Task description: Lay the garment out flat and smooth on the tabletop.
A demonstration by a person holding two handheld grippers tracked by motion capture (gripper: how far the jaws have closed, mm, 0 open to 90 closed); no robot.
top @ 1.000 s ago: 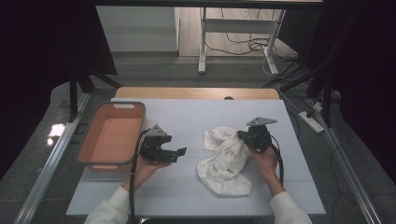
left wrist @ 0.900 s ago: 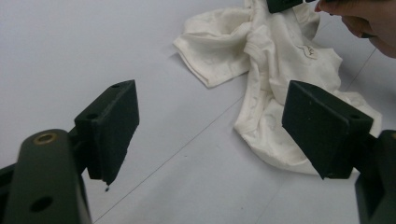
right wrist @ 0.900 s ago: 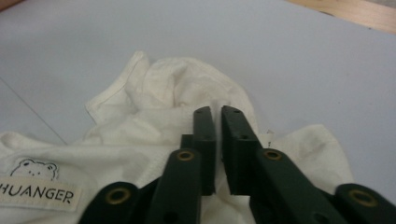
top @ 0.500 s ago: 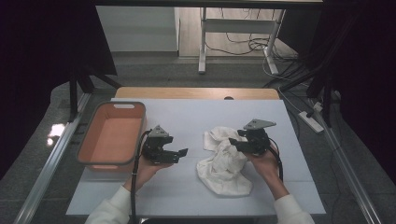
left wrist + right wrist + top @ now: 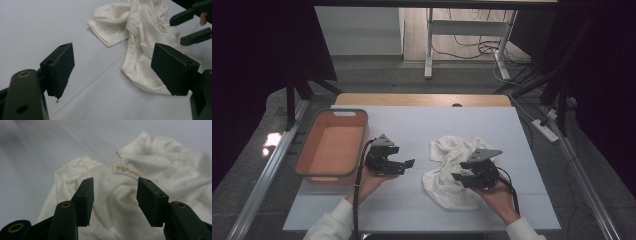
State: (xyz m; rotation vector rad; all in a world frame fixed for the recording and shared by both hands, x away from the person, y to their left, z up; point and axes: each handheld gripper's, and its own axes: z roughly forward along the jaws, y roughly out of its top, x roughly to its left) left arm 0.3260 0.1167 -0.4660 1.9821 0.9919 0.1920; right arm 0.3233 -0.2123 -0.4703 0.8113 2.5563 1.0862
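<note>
White tabletop [image 5: 422, 200] lies bare around the left gripper [image 5: 406, 164] — open room ahead of it up to the crumpled garment [image 5: 452, 167], with the orange plastic bin [image 5: 331, 145] just behind it near the table's left edge. Its jaws stand wide apart, holding and touching nothing. Over the garment's near side sits the right gripper [image 5: 458, 171], jaws about half open, empty — whether the tips touch the fabric I cannot tell. Cream-white and rumpled, the garment [image 5: 160, 170] shows a small sewn label [image 5: 126, 170] just ahead of those jaws.
</note>
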